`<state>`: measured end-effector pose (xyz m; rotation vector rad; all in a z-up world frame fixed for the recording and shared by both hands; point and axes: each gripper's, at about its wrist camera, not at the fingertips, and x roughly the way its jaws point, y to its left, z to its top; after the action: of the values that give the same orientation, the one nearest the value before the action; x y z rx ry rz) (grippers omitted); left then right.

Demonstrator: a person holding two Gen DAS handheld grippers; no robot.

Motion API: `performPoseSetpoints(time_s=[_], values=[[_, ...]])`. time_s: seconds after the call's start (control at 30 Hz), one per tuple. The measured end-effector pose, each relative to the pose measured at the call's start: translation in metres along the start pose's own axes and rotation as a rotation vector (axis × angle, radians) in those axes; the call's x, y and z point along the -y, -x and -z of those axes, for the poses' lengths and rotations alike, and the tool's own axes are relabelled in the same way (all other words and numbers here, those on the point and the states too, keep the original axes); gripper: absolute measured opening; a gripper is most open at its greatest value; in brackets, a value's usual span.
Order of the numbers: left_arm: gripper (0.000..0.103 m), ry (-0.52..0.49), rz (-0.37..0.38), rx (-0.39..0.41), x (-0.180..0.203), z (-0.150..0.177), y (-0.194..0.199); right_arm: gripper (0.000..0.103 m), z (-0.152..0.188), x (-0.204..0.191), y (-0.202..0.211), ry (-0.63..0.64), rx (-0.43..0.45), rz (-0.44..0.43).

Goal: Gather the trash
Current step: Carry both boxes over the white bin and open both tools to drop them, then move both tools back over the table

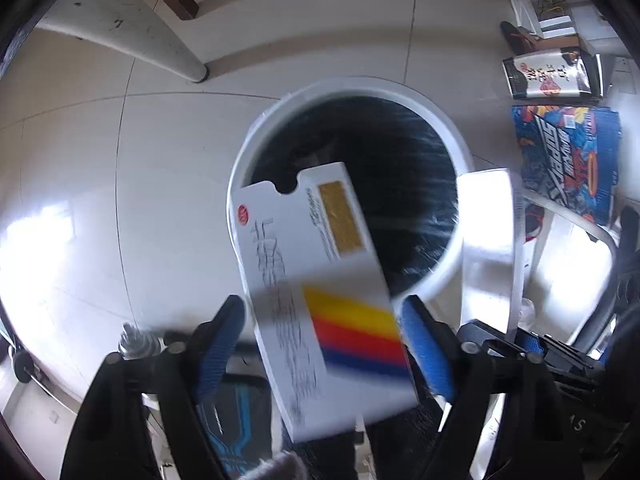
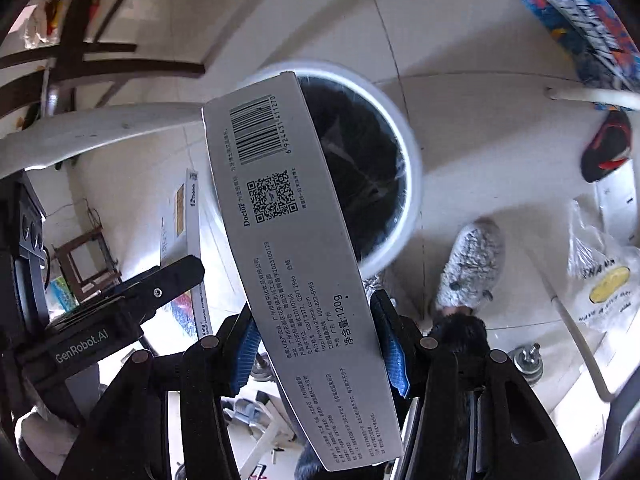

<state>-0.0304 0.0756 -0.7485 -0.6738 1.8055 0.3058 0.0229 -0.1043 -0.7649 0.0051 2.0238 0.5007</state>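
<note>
Over the bin (image 2: 412, 184), the grey box (image 2: 304, 248) hides its left rim.

My grey carton (image 2: 304, 264) hides the left side of the white bin (image 2: 408, 184), its lower end cut off below; my white box (image 1: 320, 292) is motion-blurred, its small print unreadable, covering the bin's near rim.

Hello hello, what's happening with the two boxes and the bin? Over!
Left gripper open, striped box loose between its pads. Right gripper shut on grey box. Both above the bin. Nothing blocking.
</note>
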Motion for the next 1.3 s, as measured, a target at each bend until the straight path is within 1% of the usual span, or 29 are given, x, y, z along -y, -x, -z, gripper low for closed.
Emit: performPoseSetpoints(time_s=[0.03,0.07,0.1,0.13,0.17,0.2,0.23,0.3,0.33,0.4,0.53,0.67,0.9,1.07,1.3], values=[[0.094,0.007,-0.005,0.017,-0.004,-0.002,-0.001,0.057,-0.007,0.001,-0.010,0.000,-0.011,0.004],[0.101,0.016,-0.010,0.039,-0.009,-0.002,0.001,0.071,-0.012,0.004,-0.018,0.001,-0.012,0.017],[0.103,0.022,-0.013,0.054,-0.013,-0.002,0.003,0.093,-0.017,0.006,-0.023,0.004,-0.002,0.035],[0.103,0.027,-0.019,0.066,-0.017,-0.002,0.005,0.100,-0.018,0.007,-0.024,0.010,0.009,0.050],[0.103,0.027,-0.033,0.078,-0.019,0.000,0.007,0.103,-0.020,0.008,-0.025,0.016,0.029,0.072],[0.103,0.022,-0.050,0.086,-0.020,0.002,0.009,0.103,-0.021,0.009,-0.024,0.024,0.048,0.094],[0.103,0.011,-0.088,0.101,-0.021,0.006,0.013,0.103,-0.020,0.008,-0.022,0.030,0.061,0.114],[0.103,-0.009,-0.149,0.133,-0.022,0.013,0.019,0.103,-0.017,0.007,-0.014,0.048,0.097,0.181],[0.103,-0.021,-0.173,0.137,-0.019,0.018,0.021,0.103,-0.017,0.006,-0.011,0.056,0.111,0.204],[0.103,-0.033,-0.208,0.146,-0.021,0.023,0.024,0.103,-0.012,-0.006,0.000,0.080,0.140,0.254],[0.103,-0.033,-0.243,0.170,-0.019,0.033,0.036,0.103,-0.004,-0.017,0.013,0.112,0.187,0.331],[0.103,-0.022,-0.253,0.191,-0.021,0.042,0.050,0.103,0.005,-0.022,0.027,0.113,0.220,0.340],[0.103,-0.010,-0.234,0.217,-0.014,0.067,0.085,0.103,0.031,-0.041,0.065,0.119,0.269,0.345],[0.103,-0.004,-0.208,0.223,-0.007,0.094,0.118,0.103,0.053,-0.056,0.096,0.130,0.287,0.339],[0.103,-0.038,-0.197,0.236,0.000,0.137,0.176,0.103,0.099,-0.078,0.160,0.139,0.300,0.331]])
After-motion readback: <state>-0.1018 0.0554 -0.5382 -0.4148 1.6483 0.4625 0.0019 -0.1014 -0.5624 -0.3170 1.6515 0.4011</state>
